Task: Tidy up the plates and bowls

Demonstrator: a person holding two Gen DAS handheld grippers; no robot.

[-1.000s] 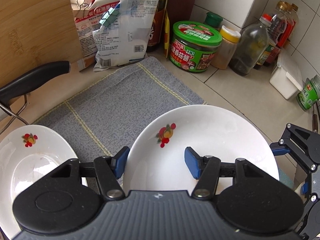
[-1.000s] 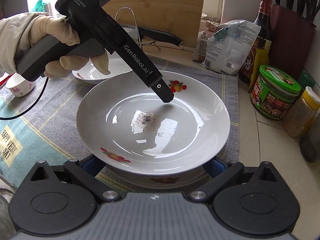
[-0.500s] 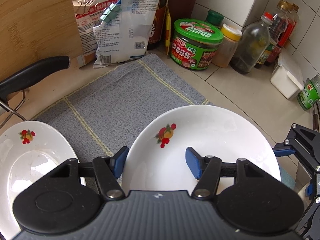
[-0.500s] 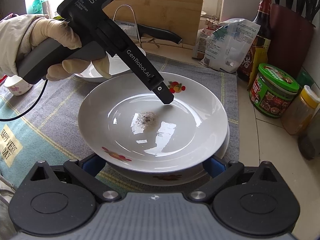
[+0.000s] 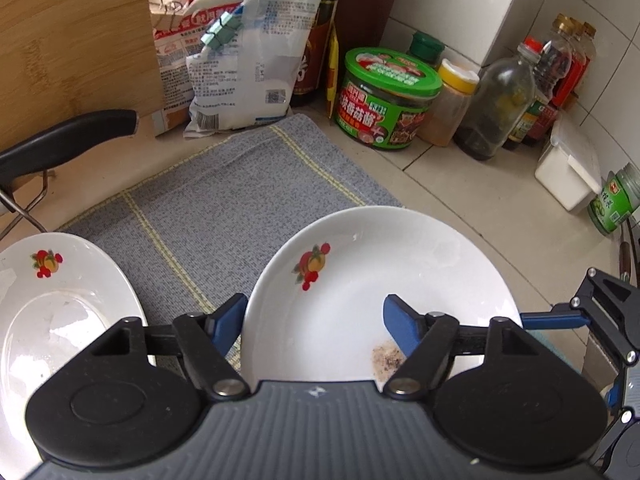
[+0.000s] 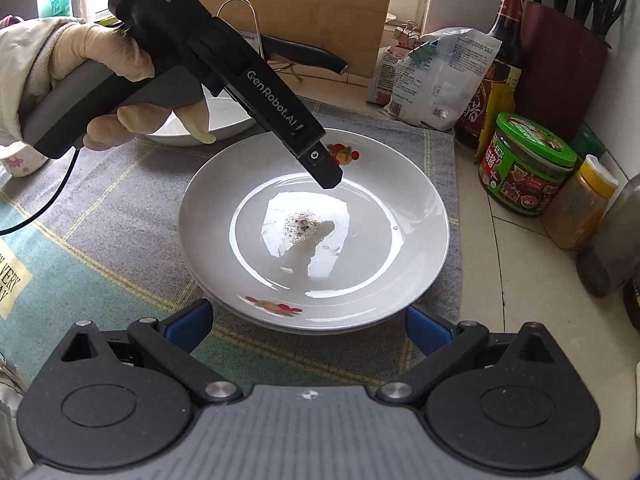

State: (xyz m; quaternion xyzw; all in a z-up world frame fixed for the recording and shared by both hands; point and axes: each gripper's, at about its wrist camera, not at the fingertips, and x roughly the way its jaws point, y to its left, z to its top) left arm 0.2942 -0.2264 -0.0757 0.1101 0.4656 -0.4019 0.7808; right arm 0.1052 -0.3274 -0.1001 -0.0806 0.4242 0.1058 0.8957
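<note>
A white plate with fruit prints (image 6: 360, 248) lies stacked on another like plate on the grey cloth (image 6: 120, 216); it carries a small patch of dark crumbs. It also shows in the left wrist view (image 5: 360, 280). My right gripper (image 6: 308, 326) is open just in front of the stack's near rim, not touching it. My left gripper (image 5: 312, 318) is open, its jaws straddling the plate's left rim from above. A second white plate (image 5: 52, 304) lies on the left, also in the right wrist view (image 6: 224, 120) behind the left hand.
A green-lidded jar (image 6: 528, 164), spice jars, bottles, clipped bags (image 5: 240, 68), a knife block (image 6: 560, 64) and a wooden board (image 5: 60, 32) line the back. A black pan handle (image 5: 68, 140) juts out. A small cup (image 6: 20, 160) stands far left.
My right gripper let go of the top plate, which now rests on the plate beneath, and drew back. The left gripper stayed open over the plate.
</note>
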